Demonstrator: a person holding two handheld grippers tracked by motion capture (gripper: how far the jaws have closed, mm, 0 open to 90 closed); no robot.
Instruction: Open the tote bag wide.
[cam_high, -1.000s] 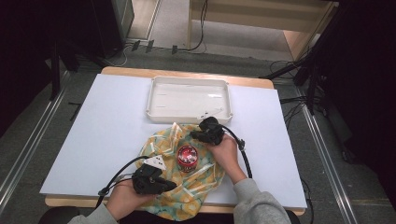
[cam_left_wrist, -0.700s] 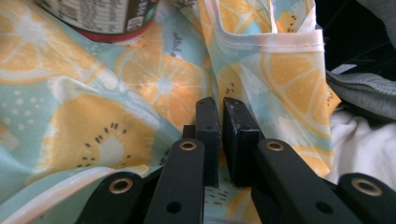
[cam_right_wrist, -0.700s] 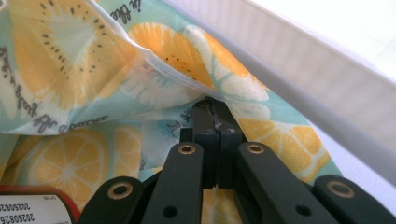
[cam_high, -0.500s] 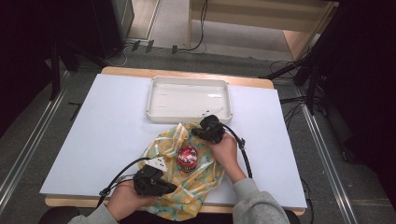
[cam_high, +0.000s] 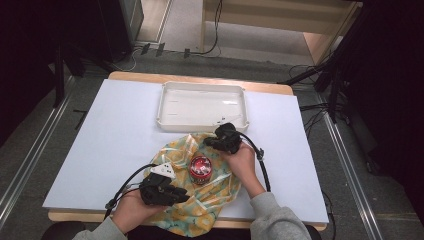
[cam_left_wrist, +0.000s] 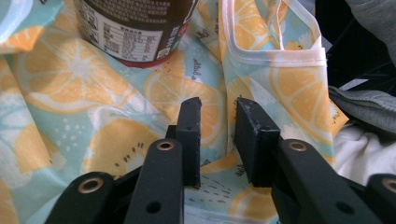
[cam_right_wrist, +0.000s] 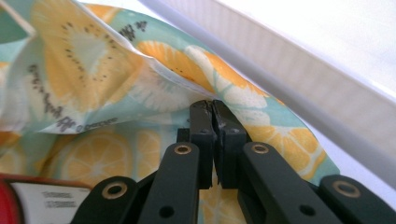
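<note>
Your right gripper (cam_high: 216, 141) pinches the far edge of the fruit-print cloth (cam_high: 200, 210) at one o'clock from the red-lidded can (cam_high: 201, 167), beside the white tray (cam_high: 202, 104). Your left gripper (cam_high: 181, 196), jaws just parting with nothing clamped, sits at seven o'clock, nearer the can. The can's top is cropped in the left gripper view.

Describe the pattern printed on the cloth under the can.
Orange slices on pale blue cloth, clearest in the left gripper view.
</note>
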